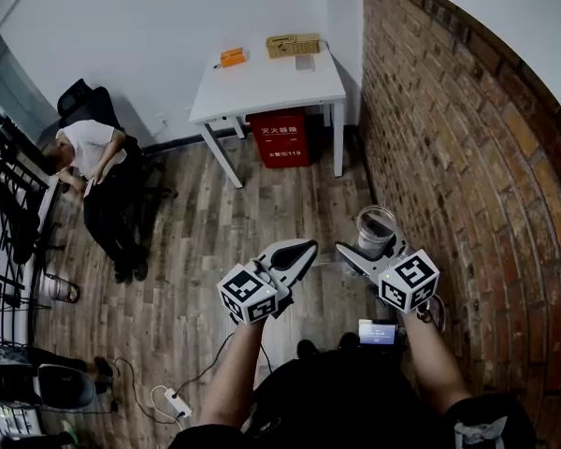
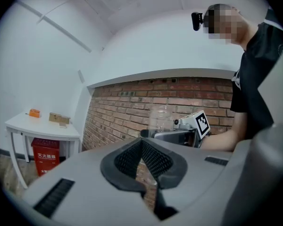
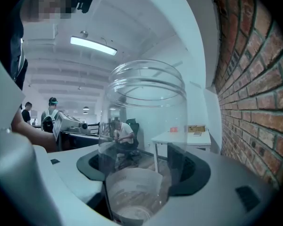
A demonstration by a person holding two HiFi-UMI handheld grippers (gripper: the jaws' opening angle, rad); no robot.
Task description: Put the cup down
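A clear plastic cup [image 3: 144,140] stands upright between the dark pads of my right gripper [image 3: 141,166], which is shut on it. In the head view the cup [image 1: 375,231] is held in the air above the wooden floor, close to the brick wall, with the right gripper [image 1: 369,251] around it. My left gripper [image 1: 294,255] hangs just left of it, its jaws shut with nothing between them. The left gripper view shows its own jaws meeting at the left gripper's tip [image 2: 142,160], and beyond them the cup [image 2: 160,119] in the right gripper.
A white table [image 1: 266,87] stands far ahead against the wall, with an orange item [image 1: 231,57] and cardboard boxes [image 1: 293,45] on it and a red box [image 1: 280,138] under it. A seated person [image 1: 103,181] is at the left. The brick wall [image 1: 449,157] runs along the right.
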